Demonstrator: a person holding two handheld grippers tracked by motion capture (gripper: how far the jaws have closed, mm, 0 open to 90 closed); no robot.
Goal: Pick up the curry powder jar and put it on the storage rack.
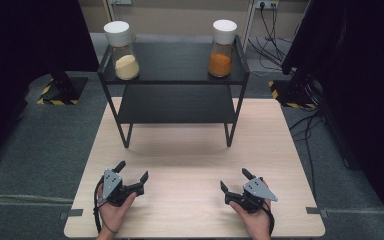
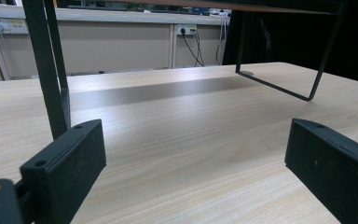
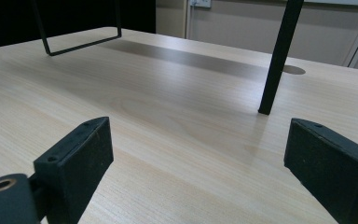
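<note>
A black two-tier metal shelf [image 1: 175, 80] stands at the far half of the wooden table [image 1: 190, 160]. On its top tier sit two white-capped flasks: one with pale yellow powder [image 1: 122, 50] at the left and one with orange powder [image 1: 222, 48] at the right. My left gripper [image 1: 131, 171] rests near the table's front left, open and empty. My right gripper [image 1: 234, 179] rests near the front right, also open and empty. In the left gripper view the left gripper [image 2: 196, 158] faces a shelf leg [image 2: 51, 70]; in the right gripper view the right gripper [image 3: 198, 158] faces a shelf leg [image 3: 277, 60].
Dark curtains and black stands with yellow-striped feet [image 1: 60, 92] flank the table on the grey carpet. Cables [image 1: 310, 130] trail on the floor at the right. A wall with power sockets [image 1: 266, 4] lies behind the shelf.
</note>
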